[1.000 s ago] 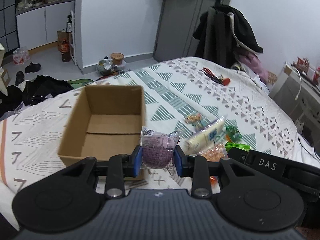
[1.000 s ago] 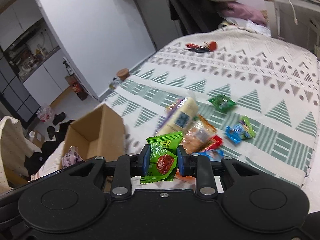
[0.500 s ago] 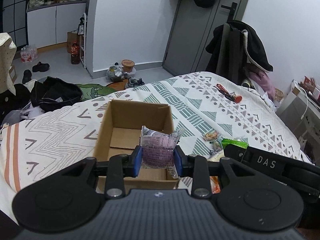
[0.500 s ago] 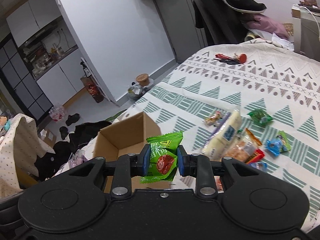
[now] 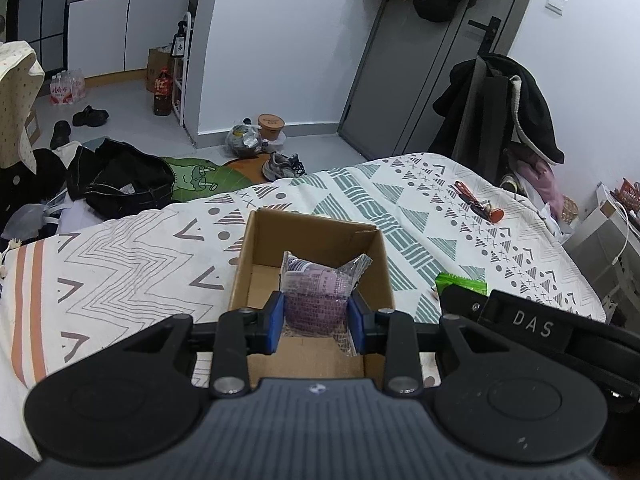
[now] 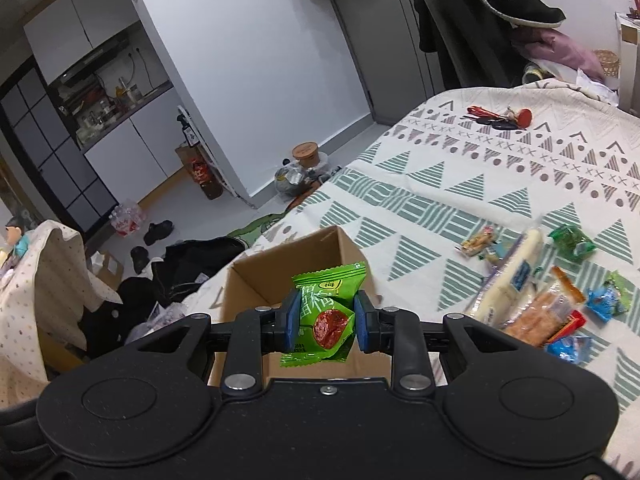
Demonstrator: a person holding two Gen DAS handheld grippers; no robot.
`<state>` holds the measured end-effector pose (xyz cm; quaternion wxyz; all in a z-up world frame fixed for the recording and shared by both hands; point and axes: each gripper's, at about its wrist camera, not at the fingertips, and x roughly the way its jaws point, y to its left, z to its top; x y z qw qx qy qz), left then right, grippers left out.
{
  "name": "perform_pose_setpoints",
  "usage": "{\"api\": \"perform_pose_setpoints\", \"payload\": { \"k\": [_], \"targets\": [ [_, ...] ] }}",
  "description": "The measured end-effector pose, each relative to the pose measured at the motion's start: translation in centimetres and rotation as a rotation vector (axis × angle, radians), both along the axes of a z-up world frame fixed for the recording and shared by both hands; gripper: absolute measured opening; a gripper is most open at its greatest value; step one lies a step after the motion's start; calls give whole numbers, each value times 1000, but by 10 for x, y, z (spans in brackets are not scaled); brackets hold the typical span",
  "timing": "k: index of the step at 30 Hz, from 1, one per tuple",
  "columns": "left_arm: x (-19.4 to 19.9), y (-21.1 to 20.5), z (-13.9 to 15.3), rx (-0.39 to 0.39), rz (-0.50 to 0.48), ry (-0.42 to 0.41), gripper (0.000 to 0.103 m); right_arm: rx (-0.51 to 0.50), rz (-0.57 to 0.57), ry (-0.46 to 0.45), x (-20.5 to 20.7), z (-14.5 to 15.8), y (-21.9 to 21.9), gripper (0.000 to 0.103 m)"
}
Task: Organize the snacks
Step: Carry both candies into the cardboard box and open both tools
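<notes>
At frame centre, the left gripper (image 5: pixel 316 322) pinches a soft, crinkly purple packet (image 5: pixel 318 300) and the right gripper (image 6: pixel 327 322) a light green packet (image 6: pixel 326 312), both gripped mid-body above the cardboard box (image 5: pixel 252 256).

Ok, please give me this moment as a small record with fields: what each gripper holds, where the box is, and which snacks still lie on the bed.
left gripper: jaws shut on purple snack packet, held over the open box
right gripper: jaws shut on green snack packet, held over the box's near edge
cardboard box: open, on the patterned bedspread; floor looks bare where visible
loose snacks: pile on the bedspread, right of the box
keys: far side of the bed
</notes>
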<state>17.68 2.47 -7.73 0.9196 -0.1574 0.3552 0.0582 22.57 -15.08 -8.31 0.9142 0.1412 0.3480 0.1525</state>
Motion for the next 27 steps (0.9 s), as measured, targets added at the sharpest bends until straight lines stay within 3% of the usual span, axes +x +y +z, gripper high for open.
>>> {"api": "perform_pose_setpoints", "payload": {
  "k": [11,17,22,25,27],
  "targets": [
    [18,15,-23,-16,9,66,34,30,35,-16,8,-14,14,27],
    [23,19,-26,2,42,83,39,41,64,7,12,-24,16,27],
    [22,24,-25,7,81,94,53,75,108,14,12,-27,18,29],
    [21,27,-24,16,109,112,68,87,112,30,13,-30,17,33],
    [20,28,-23,13,125,117,80,94,110,35,12,-30,13,40]
  ]
}}
